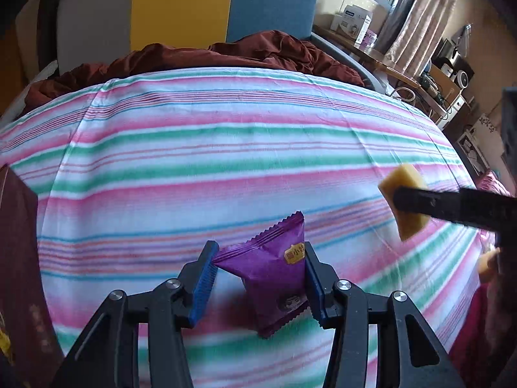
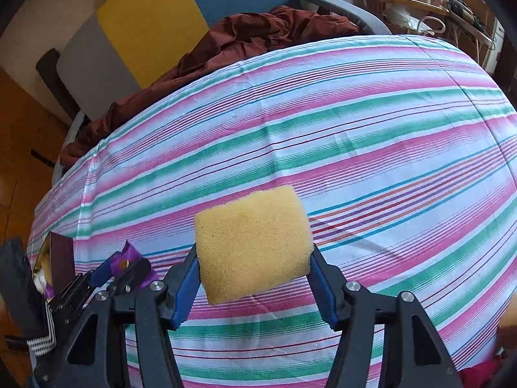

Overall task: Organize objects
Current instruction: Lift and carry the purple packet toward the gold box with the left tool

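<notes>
While the left gripper pinches the light, crinkly purple packet by its sides, the right gripper squeezes the soft yellow sponge.

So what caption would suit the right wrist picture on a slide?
Right gripper holding a yellow sponge above a striped bedsheet.

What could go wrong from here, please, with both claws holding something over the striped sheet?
1. The purple packet is pinched at its edges and crumpled, so it may slip from the left claw.
2. The yellow sponge bulges out of the right claw; it might twist loose.
3. The claws are close together and could collide.
</notes>
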